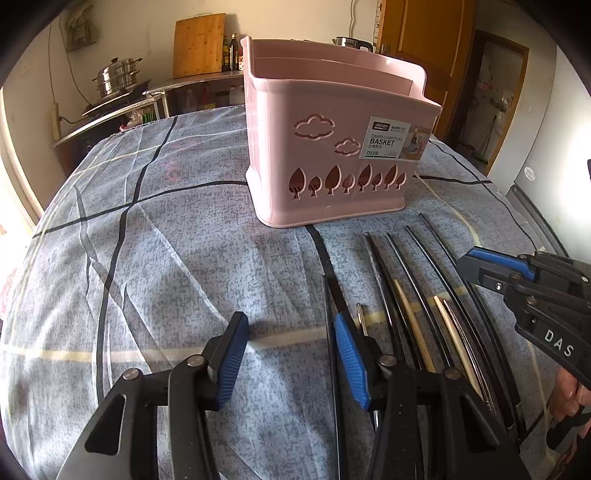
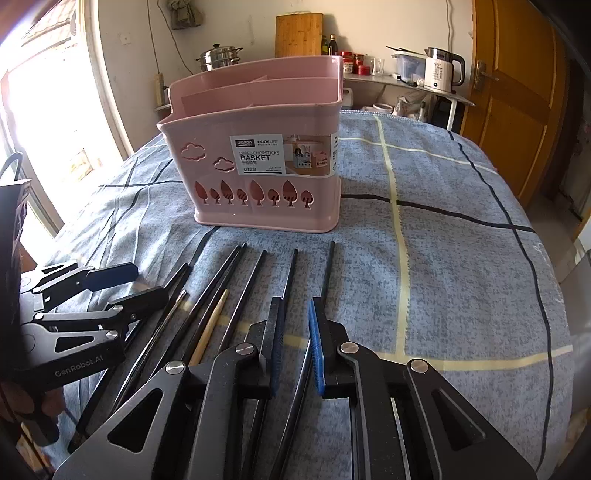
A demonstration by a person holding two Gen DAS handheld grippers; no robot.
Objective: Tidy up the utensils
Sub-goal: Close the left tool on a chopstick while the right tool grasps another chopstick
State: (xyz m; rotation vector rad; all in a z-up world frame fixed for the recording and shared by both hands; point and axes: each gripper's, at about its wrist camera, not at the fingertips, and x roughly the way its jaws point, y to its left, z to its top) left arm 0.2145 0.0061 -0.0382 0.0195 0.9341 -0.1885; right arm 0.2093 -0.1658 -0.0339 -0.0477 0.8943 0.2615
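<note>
A pink divided chopstick basket point(image 1: 325, 147) point(image 2: 258, 162) stands upright on the blue checked cloth, empty as far as I see. Several black chopsticks point(image 1: 428, 288) point(image 2: 236, 288) and two pale wooden ones point(image 1: 413, 328) point(image 2: 212, 325) lie in a row in front of it. My left gripper point(image 1: 291, 354) is open, low over the cloth, its right pad beside the leftmost black chopstick. My right gripper point(image 2: 295, 347) is narrowly open around a black chopstick point(image 2: 291, 387), pads not visibly touching it. Each gripper shows in the other's view: the right point(image 1: 517, 288), the left point(image 2: 92, 306).
The table point(image 2: 461, 258) has a rounded edge, covered by the cloth. Behind it are a counter with a steel pot point(image 1: 118, 75), a cutting board point(image 2: 299, 35), bottles and a kettle point(image 2: 441, 70). A wooden door point(image 2: 517, 92) is at the right.
</note>
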